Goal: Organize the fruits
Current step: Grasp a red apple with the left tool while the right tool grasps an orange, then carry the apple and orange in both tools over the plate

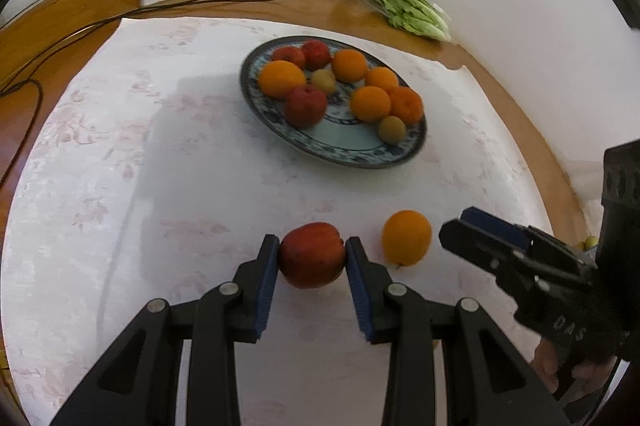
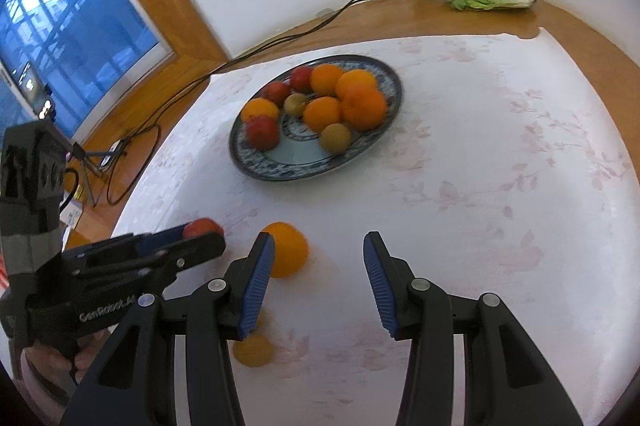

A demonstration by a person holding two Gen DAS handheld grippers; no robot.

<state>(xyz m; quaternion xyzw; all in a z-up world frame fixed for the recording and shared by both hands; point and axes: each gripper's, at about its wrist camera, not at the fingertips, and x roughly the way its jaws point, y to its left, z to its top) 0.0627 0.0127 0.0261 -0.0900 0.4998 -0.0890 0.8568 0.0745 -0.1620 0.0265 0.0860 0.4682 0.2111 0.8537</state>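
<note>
Gripping the red apple (image 1: 311,260) in our left gripper (image 1: 312,258) — plate (image 1: 360,154) lies far, slightly right; right gripper (image 2: 318,258) spread, empty — orange (image 2: 286,248) just left.

left gripper (image 1: 312,260): angled down, pads pressed on both sides of an apple (image 1: 311,260), held from behind by a hand (image 2: 52,358) | right gripper (image 2: 318,284): angled down, jaws held apart, nothing between the pads, a hand (image 1: 560,366) seen beneath it
</note>
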